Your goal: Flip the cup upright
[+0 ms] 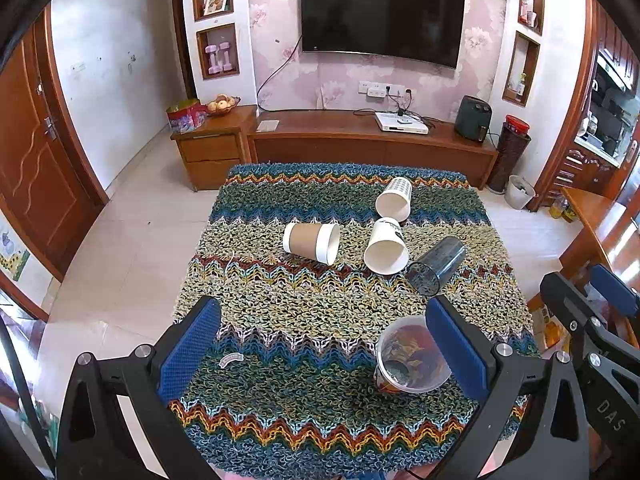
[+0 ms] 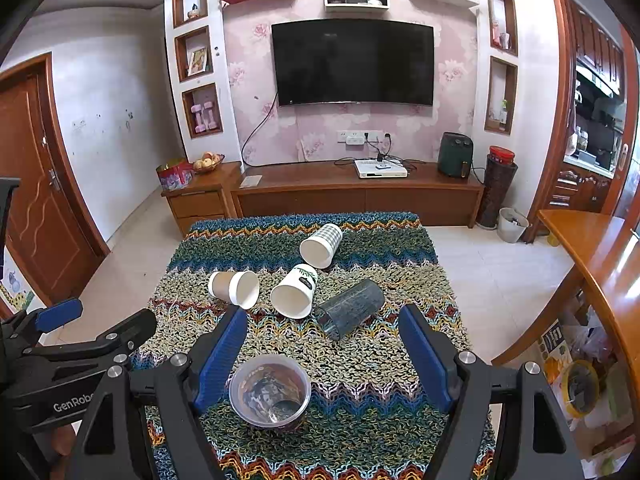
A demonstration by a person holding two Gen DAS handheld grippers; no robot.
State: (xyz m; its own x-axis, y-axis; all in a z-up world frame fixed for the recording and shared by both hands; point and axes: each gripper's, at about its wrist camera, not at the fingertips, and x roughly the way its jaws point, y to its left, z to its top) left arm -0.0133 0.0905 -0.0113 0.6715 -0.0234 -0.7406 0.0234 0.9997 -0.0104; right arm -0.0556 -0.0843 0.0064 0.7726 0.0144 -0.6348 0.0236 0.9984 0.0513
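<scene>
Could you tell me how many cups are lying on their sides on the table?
4: brown-sleeved cup at left, checked cup farthest, white cup central, dark clear cup at right.

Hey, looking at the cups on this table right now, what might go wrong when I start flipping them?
1. The white cup and dark tumbler lie close together, perhaps touching; grabbing one may roll the other.
2. The upright printed cup stands between the open right gripper fingers, so reaching past could tip it.
3. The knitted cloth looks bumpy; a righted cup may wobble.
</scene>
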